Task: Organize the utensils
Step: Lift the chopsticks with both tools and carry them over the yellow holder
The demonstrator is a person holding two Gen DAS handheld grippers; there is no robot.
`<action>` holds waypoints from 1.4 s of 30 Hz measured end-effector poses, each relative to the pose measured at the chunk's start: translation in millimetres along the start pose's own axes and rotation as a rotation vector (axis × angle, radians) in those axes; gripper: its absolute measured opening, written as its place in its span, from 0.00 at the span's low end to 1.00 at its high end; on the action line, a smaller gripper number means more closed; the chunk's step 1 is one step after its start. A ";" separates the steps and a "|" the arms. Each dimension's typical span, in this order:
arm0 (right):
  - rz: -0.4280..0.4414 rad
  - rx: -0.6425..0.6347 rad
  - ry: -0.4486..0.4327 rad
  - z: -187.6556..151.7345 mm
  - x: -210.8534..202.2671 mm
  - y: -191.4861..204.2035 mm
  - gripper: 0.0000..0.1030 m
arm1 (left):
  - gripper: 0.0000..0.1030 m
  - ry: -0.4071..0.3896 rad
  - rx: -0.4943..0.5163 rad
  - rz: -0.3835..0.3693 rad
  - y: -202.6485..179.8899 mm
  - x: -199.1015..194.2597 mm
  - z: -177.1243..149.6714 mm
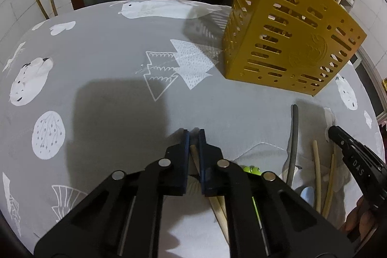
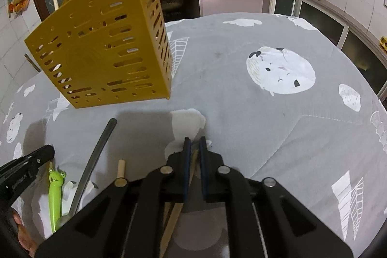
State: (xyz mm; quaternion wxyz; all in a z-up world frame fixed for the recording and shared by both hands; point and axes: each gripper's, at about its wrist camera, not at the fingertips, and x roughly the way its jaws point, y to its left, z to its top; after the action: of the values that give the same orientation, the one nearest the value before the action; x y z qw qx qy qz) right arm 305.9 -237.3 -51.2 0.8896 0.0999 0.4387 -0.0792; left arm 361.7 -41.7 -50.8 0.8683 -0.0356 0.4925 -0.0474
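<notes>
Chopsticks (image 1: 219, 209) are the items in hand: light, stiff, smooth wooden sticks that pivot and slip easily, so hold them near mid-length with both sticks square across the pads. In the left wrist view, the left hand-held gripper (image 1: 193, 134) sits at lower centre, narrowed onto a wooden pair that passes between its jaws and runs toward the bottom edge. Right of it on the table (image 1: 108, 79) lie a green frog-topped utensil (image 1: 251, 169), a grey-handled utensil (image 1: 294, 137) and pale sticks (image 1: 316, 175). The yellow slotted holder (image 1: 287, 35) stands at upper right, well apart from the jaws, already carrying sticks. In the right wrist view, the right hand-held gripper (image 2: 194, 140) at lower centre is likewise closed narrow on a second wooden pair (image 2: 175, 214), with the holder at upper left.
</notes>
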 end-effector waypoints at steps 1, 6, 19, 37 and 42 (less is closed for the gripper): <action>-0.003 0.001 0.002 1.1 0.4 0.6 0.07 | 0.05 0.001 0.007 0.003 -1.0 0.5 1.3; 0.002 0.009 -0.003 3.8 0.7 0.8 0.06 | 0.05 -0.007 0.028 0.010 -3.7 0.6 2.0; 0.048 -0.003 -0.192 15.9 -65.4 -0.9 0.05 | 0.05 -0.168 0.062 -0.007 -5.1 -63.5 6.9; 0.111 -0.059 -0.490 1.2 -159.4 -7.1 0.04 | 0.05 -0.477 0.184 -0.008 -27.2 -180.4 -12.1; 0.123 -0.076 -0.539 -2.1 -172.1 -6.1 0.04 | 0.05 -0.539 0.202 -0.014 -29.1 -196.6 -21.9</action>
State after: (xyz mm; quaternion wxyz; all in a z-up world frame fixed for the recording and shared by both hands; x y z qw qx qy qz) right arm 199.2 -233.5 83.9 0.9804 0.0682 0.1817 -0.0321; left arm 241.2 -47.9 108.6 0.9666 0.0363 0.2367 -0.0911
